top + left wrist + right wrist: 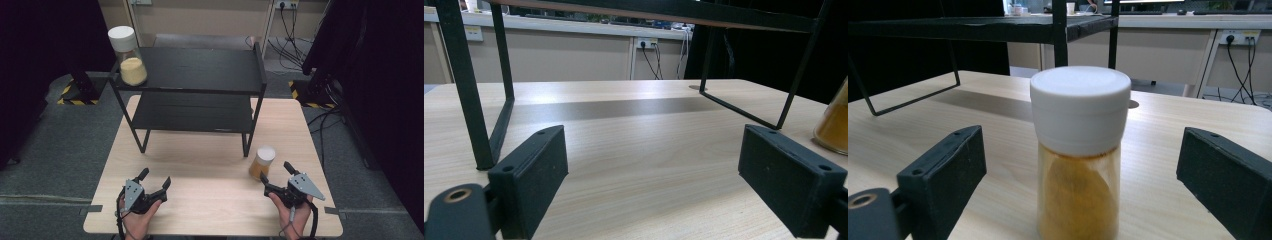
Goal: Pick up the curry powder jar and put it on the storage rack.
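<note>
A small jar of orange powder with a white lid stands on the wooden table near the rack's front right leg. My right gripper is open just behind it; in the right gripper view the jar stands upright between the spread jaws, untouched. My left gripper is open at the table's front left, with nothing between its jaws. A taller jar of pale yellow grains with a white lid stands on the top left corner of the black two-tier rack.
The rack's thin legs stand ahead of the left gripper, and the orange jar shows at that view's right edge. Cables and black stands lie on the floor beyond the table's right side.
</note>
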Demonstrator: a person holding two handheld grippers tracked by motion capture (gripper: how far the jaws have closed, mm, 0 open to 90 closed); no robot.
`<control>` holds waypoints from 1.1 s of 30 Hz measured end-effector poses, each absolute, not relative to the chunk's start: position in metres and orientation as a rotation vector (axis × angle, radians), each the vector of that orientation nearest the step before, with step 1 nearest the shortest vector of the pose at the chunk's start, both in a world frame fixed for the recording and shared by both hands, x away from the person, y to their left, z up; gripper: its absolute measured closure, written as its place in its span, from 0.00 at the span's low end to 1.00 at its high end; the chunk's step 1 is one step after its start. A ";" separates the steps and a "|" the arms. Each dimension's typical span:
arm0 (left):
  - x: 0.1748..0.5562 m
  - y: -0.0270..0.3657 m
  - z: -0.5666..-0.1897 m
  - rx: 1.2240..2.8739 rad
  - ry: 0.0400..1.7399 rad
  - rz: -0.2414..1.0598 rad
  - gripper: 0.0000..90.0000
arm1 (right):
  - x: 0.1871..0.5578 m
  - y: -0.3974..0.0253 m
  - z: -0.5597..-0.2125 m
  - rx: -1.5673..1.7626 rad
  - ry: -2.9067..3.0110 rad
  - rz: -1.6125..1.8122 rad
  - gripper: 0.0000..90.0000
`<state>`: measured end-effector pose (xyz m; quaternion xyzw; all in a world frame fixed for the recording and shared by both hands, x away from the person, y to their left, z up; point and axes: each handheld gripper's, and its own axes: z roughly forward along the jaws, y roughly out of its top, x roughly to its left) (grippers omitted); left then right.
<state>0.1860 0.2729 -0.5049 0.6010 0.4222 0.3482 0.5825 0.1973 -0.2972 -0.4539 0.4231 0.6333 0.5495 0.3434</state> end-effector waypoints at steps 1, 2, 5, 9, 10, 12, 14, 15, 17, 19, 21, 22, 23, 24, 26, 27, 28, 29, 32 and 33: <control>0.186 0.273 -0.505 1.404 0.985 0.814 0.13 | 0.200 -0.296 -0.452 1.098 1.652 1.423 0.07; 0.186 0.273 -0.505 1.404 0.985 0.814 0.13 | 0.202 -0.295 -0.450 1.094 1.656 1.418 0.08; 0.186 0.273 -0.505 1.405 0.986 0.814 0.13 | 0.210 -0.293 -0.446 1.097 1.665 1.410 0.09; 0.186 0.273 -0.505 1.404 0.986 0.814 0.13 | 0.220 -0.289 -0.441 1.093 1.680 1.400 0.13; 0.186 0.273 -0.505 1.404 0.985 0.814 0.13 | 0.223 -0.288 -0.440 1.091 1.690 1.398 0.14; 0.186 0.273 -0.505 1.404 0.985 0.813 0.13 | 0.226 -0.286 -0.439 1.091 1.699 1.386 0.16; 0.186 0.273 -0.505 1.402 0.985 0.813 0.13 | 0.231 -0.285 -0.439 1.102 1.708 1.377 0.18; 0.186 0.273 -0.505 1.403 0.984 0.813 0.13 | 0.232 -0.285 -0.439 1.105 1.707 1.376 0.19; 0.186 0.273 -0.505 1.404 0.984 0.814 0.13 | 0.234 -0.285 -0.439 1.107 1.714 1.371 0.21; 0.186 0.273 -0.505 1.404 0.984 0.814 0.13 | 0.236 -0.286 -0.438 1.113 1.718 1.372 0.22; 0.186 0.273 -0.505 1.404 0.983 0.814 0.13 | 0.238 -0.287 -0.438 1.120 1.719 1.376 0.24; 0.186 0.273 -0.505 1.404 0.984 0.814 0.13 | 0.239 -0.287 -0.438 1.117 1.719 1.373 0.25; 0.186 0.273 -0.505 1.405 0.983 0.815 0.13 | 0.240 -0.288 -0.438 1.116 1.723 1.370 0.27; 0.186 0.273 -0.505 1.406 0.983 0.815 0.13 | 0.241 -0.288 -0.438 1.118 1.726 1.369 0.28; 0.186 0.273 -0.505 1.408 0.982 0.816 0.13 | 0.242 -0.289 -0.438 1.114 1.732 1.372 0.30; 0.186 0.273 -0.505 1.409 0.981 0.816 0.13 | 0.243 -0.289 -0.438 1.113 1.738 1.371 0.31; 0.186 0.273 -0.505 1.408 0.980 0.816 0.13 | 0.244 -0.289 -0.439 1.113 1.740 1.373 0.32; 0.186 0.273 -0.505 1.408 0.980 0.816 0.13 | 0.244 -0.289 -0.439 1.110 1.740 1.372 0.33; 0.186 0.273 -0.505 1.406 0.982 0.814 0.13 | 0.244 -0.288 -0.440 1.101 1.741 1.375 0.37; 0.186 0.273 -0.505 1.406 0.982 0.814 0.13 | 0.244 -0.288 -0.440 1.101 1.740 1.375 0.37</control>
